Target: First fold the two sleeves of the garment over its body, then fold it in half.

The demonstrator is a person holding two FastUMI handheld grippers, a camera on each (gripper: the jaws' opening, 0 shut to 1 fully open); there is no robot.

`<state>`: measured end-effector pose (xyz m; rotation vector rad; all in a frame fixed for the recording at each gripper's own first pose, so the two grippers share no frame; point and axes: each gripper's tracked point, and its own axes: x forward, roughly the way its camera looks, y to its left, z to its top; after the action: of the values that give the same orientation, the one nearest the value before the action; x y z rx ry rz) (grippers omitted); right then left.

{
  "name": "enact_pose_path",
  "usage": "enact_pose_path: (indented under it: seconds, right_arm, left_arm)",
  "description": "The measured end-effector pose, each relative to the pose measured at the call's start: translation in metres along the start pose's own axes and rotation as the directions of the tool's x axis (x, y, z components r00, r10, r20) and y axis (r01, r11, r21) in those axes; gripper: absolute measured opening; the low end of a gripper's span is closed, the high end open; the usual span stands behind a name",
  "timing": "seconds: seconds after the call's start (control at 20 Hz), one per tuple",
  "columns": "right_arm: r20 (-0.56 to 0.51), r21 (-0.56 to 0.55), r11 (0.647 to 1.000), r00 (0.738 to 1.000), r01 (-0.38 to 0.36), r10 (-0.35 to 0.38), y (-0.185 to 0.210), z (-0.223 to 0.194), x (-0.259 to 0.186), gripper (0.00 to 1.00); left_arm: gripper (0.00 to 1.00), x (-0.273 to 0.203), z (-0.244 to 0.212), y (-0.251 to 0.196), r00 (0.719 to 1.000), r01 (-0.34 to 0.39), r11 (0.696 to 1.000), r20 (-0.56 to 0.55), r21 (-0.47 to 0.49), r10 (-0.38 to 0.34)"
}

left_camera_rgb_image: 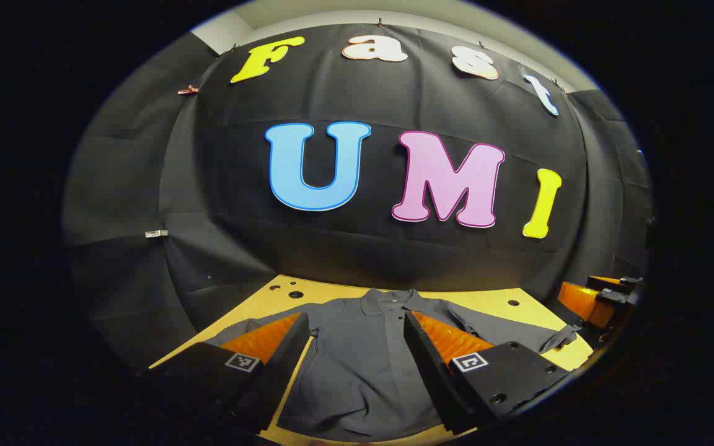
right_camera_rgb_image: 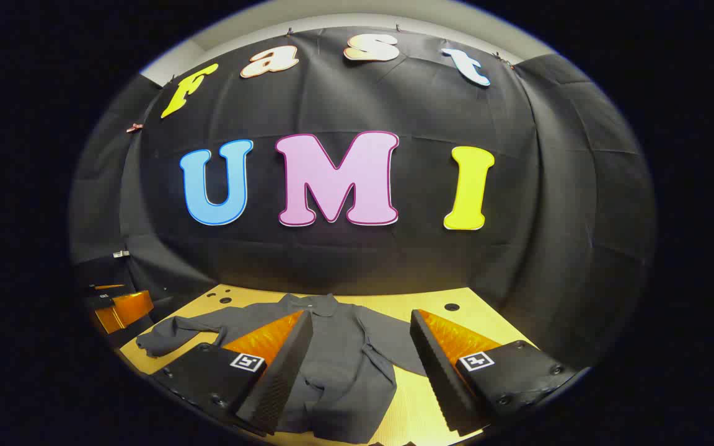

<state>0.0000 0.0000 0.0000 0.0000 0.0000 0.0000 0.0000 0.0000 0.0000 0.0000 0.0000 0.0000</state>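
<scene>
I hold both grippers level above the table's (left_camera_rgb_image: 487, 300) near edge, left gripper (left_camera_rgb_image: 357, 359) and right gripper (right_camera_rgb_image: 363, 365) with fingers spread, gripping nothing; the grey garment (left_camera_rgb_image: 363, 359) lies flat ahead, sleeves outstretched

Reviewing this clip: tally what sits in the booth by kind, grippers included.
Garment: 1, a grey shirt spread flat on the table
Table: 1
Grippers: 2, left gripper and right gripper, jaws of both apart
Total: 4
</scene>
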Motion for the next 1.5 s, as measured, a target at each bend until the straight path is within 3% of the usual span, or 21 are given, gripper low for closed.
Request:
enact_pose_path:
  seconds: [0.45, 0.9, 1.0, 1.5]
  right_arm:
    - [-0.036, 0.009, 0.999, 0.999, -0.040, 0.040, -0.002, -0.009, 0.032, 0.97]
    - [-0.083, 0.022, 0.996, 0.993, -0.084, 0.086, -0.007, -0.032, 0.060, 0.97]
    - [-0.081, 0.026, 0.996, 0.993, -0.082, 0.083, -0.010, -0.031, 0.059, 0.97]
    - [-0.121, -0.012, 1.000, 0.993, -0.013, 0.011, -0.042, -0.050, 0.067, 0.97]
  left_arm:
    - [0.96, 0.026, 0.002, -0.003, 0.999, -0.027, 0.999, -0.028, 0.023, 0.027]
    - [0.96, 0.058, 0.000, -0.022, 0.993, -0.111, 0.994, -0.039, -0.022, 0.110]
    - [0.97, 0.058, 0.006, -0.026, 0.995, -0.095, 0.995, -0.008, -0.017, 0.095]
    - [0.96, 0.067, -0.021, -0.017, 0.992, -0.094, 0.996, -0.088, -0.013, 0.092]
